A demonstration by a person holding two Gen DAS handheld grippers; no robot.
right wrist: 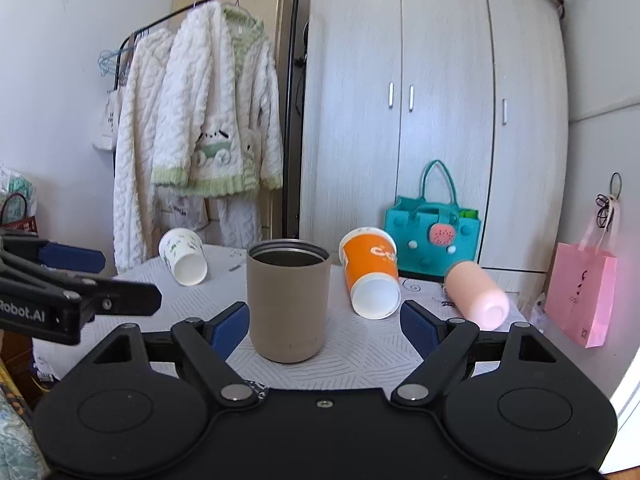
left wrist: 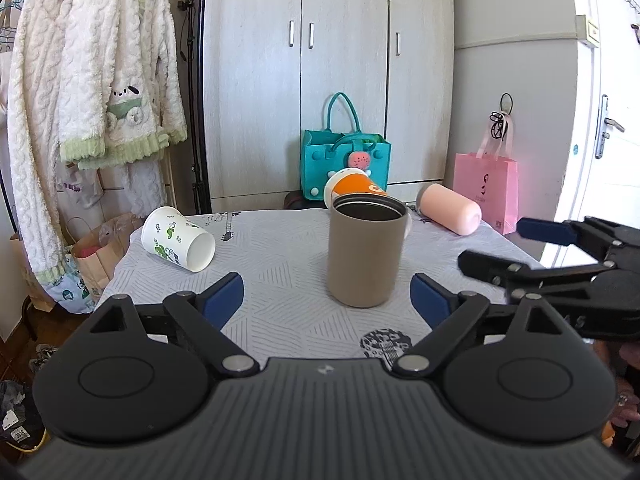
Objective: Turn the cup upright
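Half orange cup (left wrist: 354, 189) behind tumbler (left wrist: 366, 254)

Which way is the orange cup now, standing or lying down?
Lying down. The orange cup rests on its side on the table, its white open mouth facing the right wrist camera, behind the standing brown cup.

Matt taupe cup (right wrist: 287, 304) with metal lining; patterned cloth table cover (right wrist: 352, 364)
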